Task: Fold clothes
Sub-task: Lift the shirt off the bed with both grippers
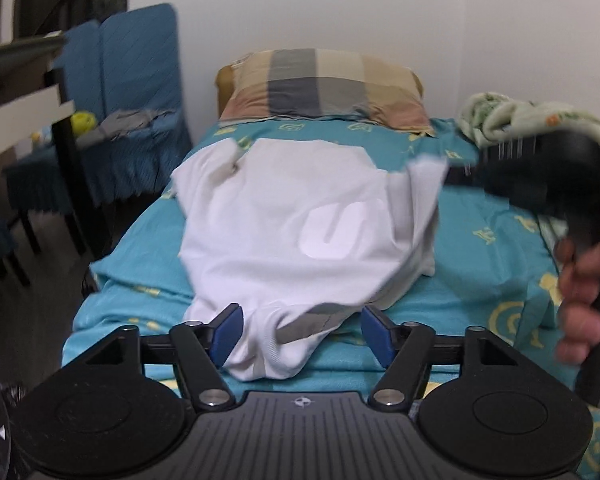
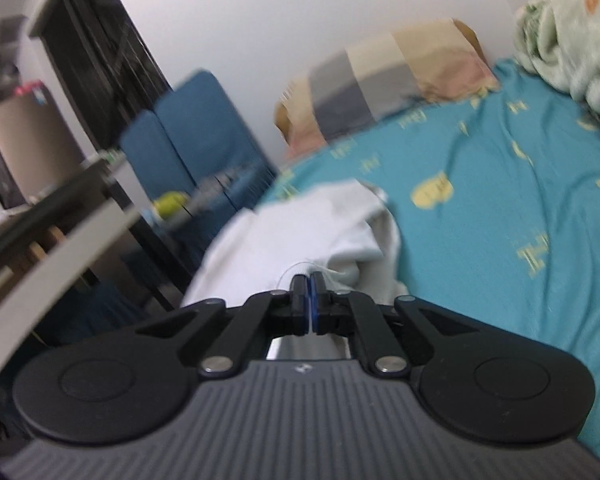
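Left gripper (image 1: 302, 332): blue-padded jaws spread wide, released, either side of the near collar end of the white cotton T-shirt (image 1: 300, 220), not pinching it. Right gripper (image 2: 310, 294): jaws clenched on a white fold of the same garment (image 2: 300, 232), lifted at its right edge; blurred. T-shirt spread along the teal patterned bedsheet (image 1: 480, 216), pale logo up. Beyond: checked beige-and-grey pillow (image 1: 320, 84) at the head, crumpled pale green blanket (image 2: 572, 36) to the right, blue cushioned chair (image 1: 140, 64) beside the bed.
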Demonstrator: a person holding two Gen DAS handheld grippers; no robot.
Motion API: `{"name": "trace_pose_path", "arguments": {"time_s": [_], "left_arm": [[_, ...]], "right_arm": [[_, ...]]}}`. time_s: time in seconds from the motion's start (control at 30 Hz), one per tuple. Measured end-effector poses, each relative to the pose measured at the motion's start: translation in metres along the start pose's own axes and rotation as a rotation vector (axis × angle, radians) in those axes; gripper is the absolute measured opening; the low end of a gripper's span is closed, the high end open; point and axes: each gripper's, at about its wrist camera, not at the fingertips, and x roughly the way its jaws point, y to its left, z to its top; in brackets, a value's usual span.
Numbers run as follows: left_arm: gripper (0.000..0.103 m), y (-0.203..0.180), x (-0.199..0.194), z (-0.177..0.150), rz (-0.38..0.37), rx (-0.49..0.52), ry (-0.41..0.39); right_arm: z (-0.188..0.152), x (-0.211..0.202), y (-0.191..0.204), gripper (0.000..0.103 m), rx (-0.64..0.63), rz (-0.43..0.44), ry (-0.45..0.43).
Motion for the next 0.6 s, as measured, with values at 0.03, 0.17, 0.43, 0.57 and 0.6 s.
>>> {"name": "trace_pose_path", "arguments": {"time_s": [0.03,0.17,0.43,0.57,0.6], "left_arm": [[0.069,-0.004,0.007,0.000,0.005,0.013,0.008],[0.069,-0.012,0.029,0.002,0.061,-0.012,0.031],[0.065,0.015,0.040,0.008,0.145,-0.236,0.035],[0.052,0.034,0.039,-0.003,0.196,-0.327,0.119],[0.050,0.038,0.039,-0.007,0.199,-0.351,0.147]], "right_arm": [[0.004,-0.004,0.001,0.004,0.008,0.017,-0.018],[0.018,-0.020,0.007,0.003,0.040,0.085,-0.092],[0.026,-0.032,0.020,0.004,-0.011,0.112,-0.164],[0.023,-0.028,0.018,0.004,-0.077,-0.005,-0.182],[0.022,-0.028,0.017,0.004,-0.099,-0.047,-0.188]]}}
